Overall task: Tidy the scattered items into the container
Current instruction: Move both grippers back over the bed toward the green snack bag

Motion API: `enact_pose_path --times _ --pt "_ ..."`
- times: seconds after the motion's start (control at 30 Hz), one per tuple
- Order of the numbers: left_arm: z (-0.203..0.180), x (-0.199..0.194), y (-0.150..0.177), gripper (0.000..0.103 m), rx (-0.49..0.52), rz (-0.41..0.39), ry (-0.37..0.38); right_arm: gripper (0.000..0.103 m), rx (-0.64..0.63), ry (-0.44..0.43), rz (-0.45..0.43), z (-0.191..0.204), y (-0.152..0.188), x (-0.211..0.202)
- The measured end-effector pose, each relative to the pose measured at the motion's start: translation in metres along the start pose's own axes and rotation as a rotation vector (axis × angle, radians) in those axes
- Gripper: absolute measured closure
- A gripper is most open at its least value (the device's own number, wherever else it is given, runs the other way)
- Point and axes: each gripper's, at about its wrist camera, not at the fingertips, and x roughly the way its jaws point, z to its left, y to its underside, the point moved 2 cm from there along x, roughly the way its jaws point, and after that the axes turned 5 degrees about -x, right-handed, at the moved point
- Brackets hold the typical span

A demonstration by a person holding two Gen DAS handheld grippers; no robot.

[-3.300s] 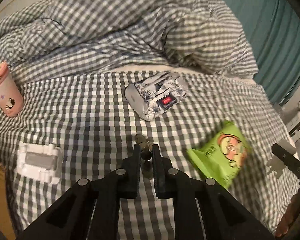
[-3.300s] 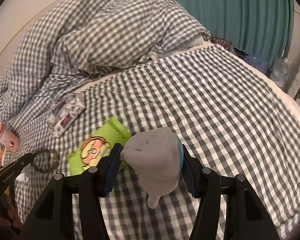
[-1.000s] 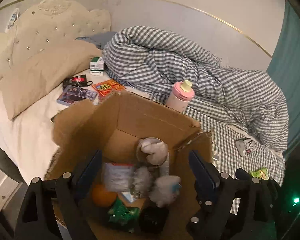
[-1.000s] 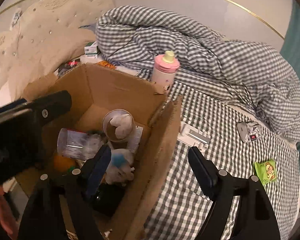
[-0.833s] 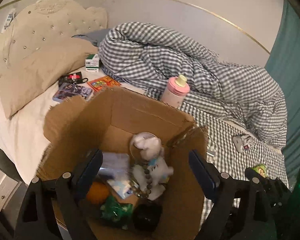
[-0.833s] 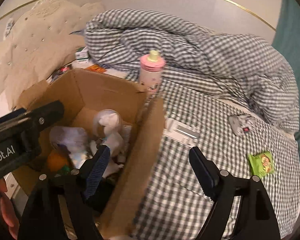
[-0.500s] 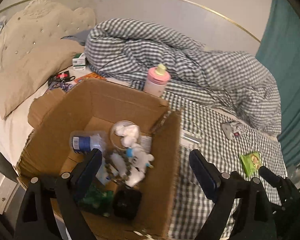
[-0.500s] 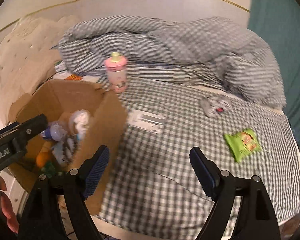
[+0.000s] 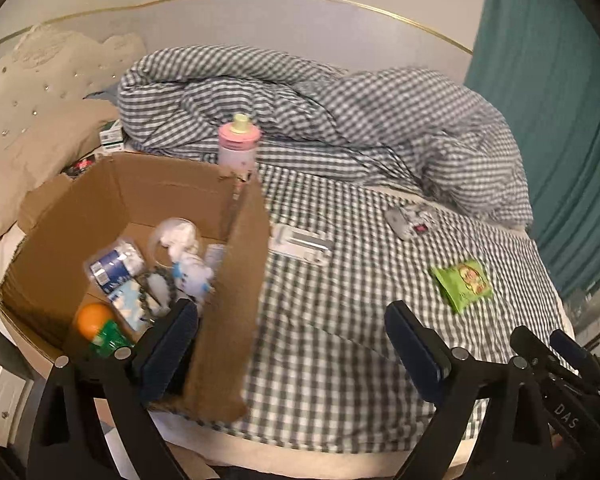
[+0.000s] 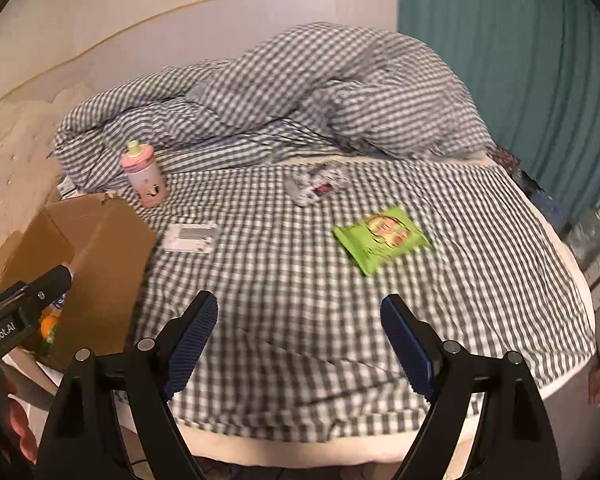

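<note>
Green foil-looking snack packet (image 10: pixel 382 238) lay flat on the gingham bed sheet (image 10: pixel 300 280), at about one o'clock from my right gripper (image 10: pixel 296 338) and well apart from it. Both tools were empty: the right gripper's jaws had just been opening with nothing between them, and the left gripper (image 9: pixel 290 344) likewise stood spread wide, its left finger over the cardboard box (image 9: pixel 236 280) at nine o'clock. I judged the packet light, crinkly and slick, likely to slide on the cloth; best pinched across a sealed short edge, not the puffed middle. The pink bottle (image 10: pixel 144 180) stood upright at eleven o'clock, just beyond the box; rigid, probably heavier, to be taken round the body below the cap. The white flat tray (image 10: pixel 190 237) near the box looked stiff and thin, awkward to lift off soft bedding. The crumpled grey wrapper (image 10: pixel 316 186) at twelve o'clock seemed soft and would squash.
</note>
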Motion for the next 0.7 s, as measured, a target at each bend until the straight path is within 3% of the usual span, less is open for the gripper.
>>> enact_pose_path --times 0.3,0.7 --pt "-0.051 0.034 0.025 0.005 0.113 0.059 -0.014 0.019 0.075 0.037 0.009 -0.051 0.011 -0.002" --pt "-0.08 0.102 0.023 0.005 0.191 0.079 -0.003 0.018 0.145 0.071 0.088 -0.093 0.004 0.068"
